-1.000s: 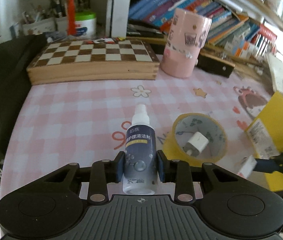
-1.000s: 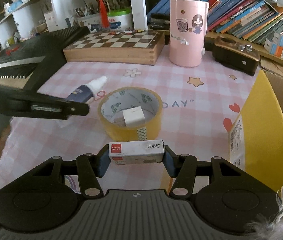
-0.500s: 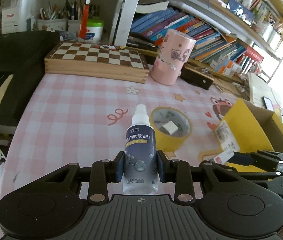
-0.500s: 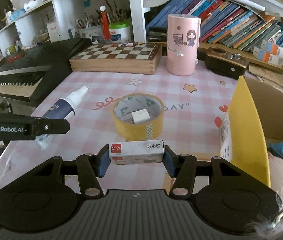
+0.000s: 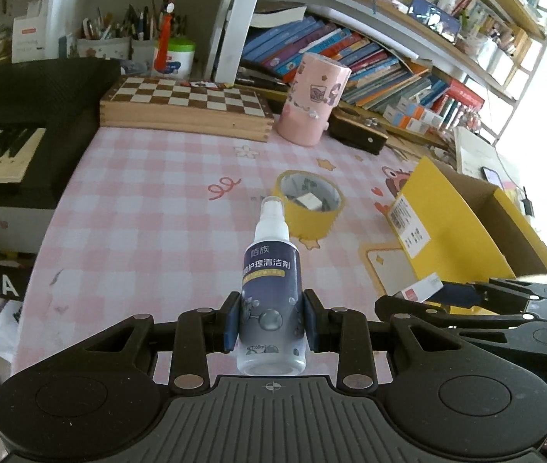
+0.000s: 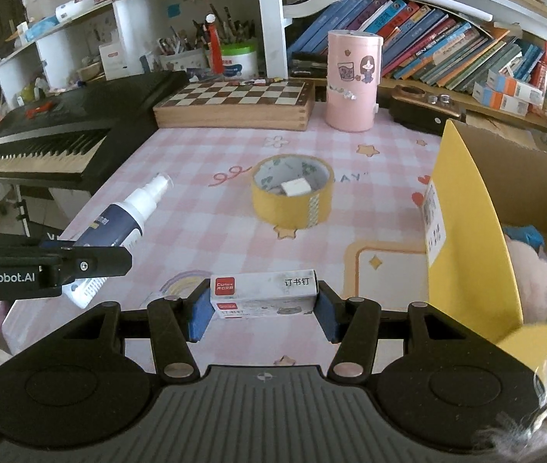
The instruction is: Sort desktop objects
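- Both grippers have lifted back from the desk (image 5: 149,200).
- Left gripper (image 5: 271,322) jaws clench the spray bottle (image 5: 271,289); right gripper (image 6: 263,310) jaws clench the staple box (image 6: 263,289).
- Risk: the staple box, pinched endwise, may twist free before reaching the yellow carton (image 6: 462,208).

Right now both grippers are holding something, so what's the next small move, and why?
Probably carry the right gripper sideways over the open yellow box and release there. It is shut on the staple box, lifted off the table, and that box already holds sorted things. The left gripper can follow with the spray bottle.
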`<state>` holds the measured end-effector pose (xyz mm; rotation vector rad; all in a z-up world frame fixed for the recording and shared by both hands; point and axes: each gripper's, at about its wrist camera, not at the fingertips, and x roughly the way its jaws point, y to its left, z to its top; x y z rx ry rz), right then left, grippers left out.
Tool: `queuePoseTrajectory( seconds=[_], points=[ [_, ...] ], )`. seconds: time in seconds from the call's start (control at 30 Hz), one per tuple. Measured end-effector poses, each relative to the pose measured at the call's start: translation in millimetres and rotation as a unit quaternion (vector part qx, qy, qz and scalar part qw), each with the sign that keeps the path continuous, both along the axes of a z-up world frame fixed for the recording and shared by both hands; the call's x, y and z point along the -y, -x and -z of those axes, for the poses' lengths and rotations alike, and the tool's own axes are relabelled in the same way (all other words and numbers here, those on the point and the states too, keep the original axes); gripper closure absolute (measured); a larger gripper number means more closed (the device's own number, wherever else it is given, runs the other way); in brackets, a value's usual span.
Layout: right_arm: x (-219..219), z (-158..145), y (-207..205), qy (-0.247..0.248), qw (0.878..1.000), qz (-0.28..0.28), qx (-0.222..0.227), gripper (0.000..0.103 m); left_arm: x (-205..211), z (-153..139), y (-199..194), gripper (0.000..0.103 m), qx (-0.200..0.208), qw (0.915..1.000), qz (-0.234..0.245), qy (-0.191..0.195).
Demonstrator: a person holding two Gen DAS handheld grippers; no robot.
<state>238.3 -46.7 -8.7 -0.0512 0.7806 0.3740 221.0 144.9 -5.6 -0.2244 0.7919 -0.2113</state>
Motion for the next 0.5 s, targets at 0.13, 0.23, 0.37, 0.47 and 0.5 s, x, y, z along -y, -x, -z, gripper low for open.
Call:
queuePoseTrajectory(
  seconds=[0.13, 0.23, 0.37, 0.47, 0.5],
  points=[
    [-3.8, -2.1, 18.4, -0.001, 1.0, 0.009, 0.002, 0.052, -2.0, -2.3, 18.9, 0.072, 0.006, 0.9999, 0.01, -0.001],
    [-6.8, -3.2, 32.2, -0.001, 1.0, 0.012, 0.004, 0.052, -2.9, -3.7, 32.6, 0.072, 0.011, 0.9998, 0.017, -0.003],
    [-10.7, -3.3, 53.2, -0.001, 1.0, 0.015, 0.003, 0.052, -5.4, -3.5, 52.6, 0.072, 0.012, 0.9997, 0.022, -0.001],
    [-13.9, -2.8, 70.4, -0.002, 1.0, 0.018, 0.002, 0.052, -8.1, -3.1, 68.5, 0.072, 0.011, 0.9996, 0.025, 0.001],
    [-15.0, -2.5, 75.2, -0.002, 1.0, 0.02, 0.001, 0.052, -7.6, -3.1, 72.3, 0.072, 0.01, 0.9996, 0.026, 0.001]
  ],
)
